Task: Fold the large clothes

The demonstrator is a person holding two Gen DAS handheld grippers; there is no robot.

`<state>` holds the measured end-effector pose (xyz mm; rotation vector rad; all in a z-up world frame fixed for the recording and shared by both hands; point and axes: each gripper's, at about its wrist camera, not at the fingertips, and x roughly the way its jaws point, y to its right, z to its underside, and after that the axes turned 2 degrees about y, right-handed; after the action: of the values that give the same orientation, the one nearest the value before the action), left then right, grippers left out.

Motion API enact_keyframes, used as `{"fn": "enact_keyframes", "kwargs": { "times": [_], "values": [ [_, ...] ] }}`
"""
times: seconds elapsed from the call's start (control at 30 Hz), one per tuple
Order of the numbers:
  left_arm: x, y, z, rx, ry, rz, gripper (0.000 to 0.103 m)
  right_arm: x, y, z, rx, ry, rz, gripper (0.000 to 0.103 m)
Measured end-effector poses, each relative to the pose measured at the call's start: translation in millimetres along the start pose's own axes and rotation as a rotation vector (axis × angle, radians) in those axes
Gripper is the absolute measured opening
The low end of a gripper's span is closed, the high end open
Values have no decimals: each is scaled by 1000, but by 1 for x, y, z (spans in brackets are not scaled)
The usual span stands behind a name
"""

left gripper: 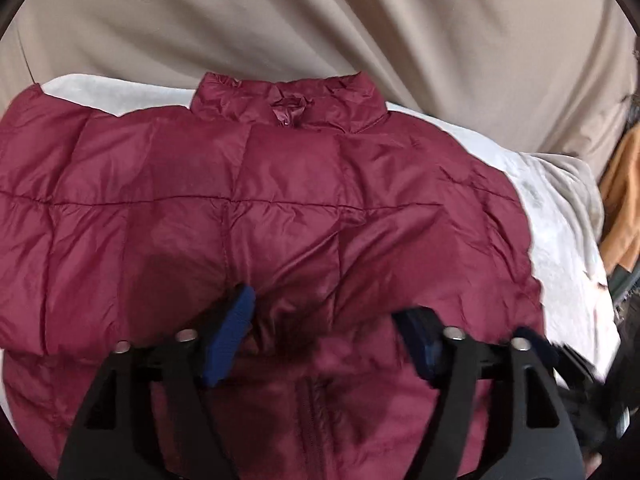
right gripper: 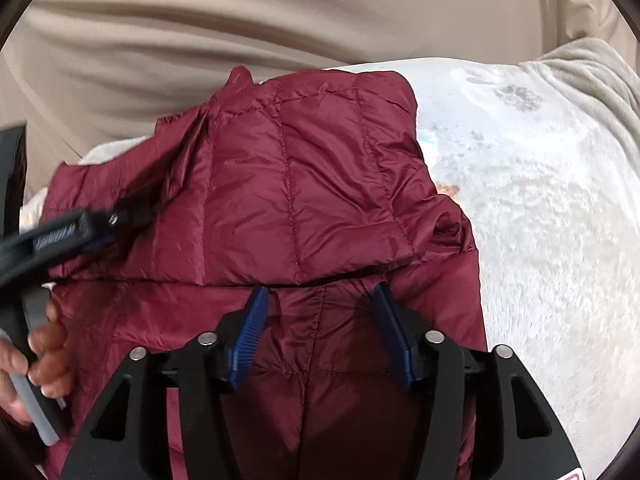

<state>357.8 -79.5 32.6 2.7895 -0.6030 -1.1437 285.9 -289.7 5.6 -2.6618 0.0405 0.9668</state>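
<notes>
A maroon quilted puffer jacket (left gripper: 280,208) lies spread on a white fluffy cover, collar (left gripper: 288,100) at the far side. My left gripper (left gripper: 324,320) is open just above the jacket's lower middle, near the zipper, holding nothing. In the right wrist view the jacket (right gripper: 300,184) has one side panel folded over onto the body. My right gripper (right gripper: 320,312) is open, its blue pads (right gripper: 250,334) straddling the fabric just below the folded panel's edge. The left gripper also shows in the right wrist view (right gripper: 80,228) at the left, held by a hand.
The white fluffy cover (right gripper: 540,220) extends to the right of the jacket. A beige curtain or sheet (left gripper: 320,20) hangs behind. A beige blanket (right gripper: 580,68) lies at the far right. Orange cloth (left gripper: 624,200) sits at the right edge.
</notes>
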Motion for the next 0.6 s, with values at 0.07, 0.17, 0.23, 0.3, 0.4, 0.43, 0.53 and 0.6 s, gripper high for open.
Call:
{"fn": "enact_keyframes", "kwargs": {
  "times": [0.07,0.17,0.23,0.3,0.4,0.43,0.53,0.6],
  "values": [
    [-30,-13,-1,-21,34,36,92,-4,5,0,21,12,-11,57],
    [-80,-49,7,-35,114,7,96,-15,8,-5,37,62,-6,60],
    [-96,-87,9,-75,109,-32,96,-23,1,-12,30,93,-30,63],
    [-98,-122,11,-144,81,-70,96,-24,-11,-24,28,74,-95,64],
    [-97,-172,22,-273,48,-105,96,-17,-37,-41,7,23,-164,70],
    [-97,-194,26,-347,43,-107,95,-10,-47,-48,4,-8,-194,70],
    [-104,-225,34,-474,47,-70,95,13,-65,-58,10,-66,-209,70],
    [-108,-234,38,-509,43,-45,95,34,-72,-59,27,-107,-189,70]
  ]
}}
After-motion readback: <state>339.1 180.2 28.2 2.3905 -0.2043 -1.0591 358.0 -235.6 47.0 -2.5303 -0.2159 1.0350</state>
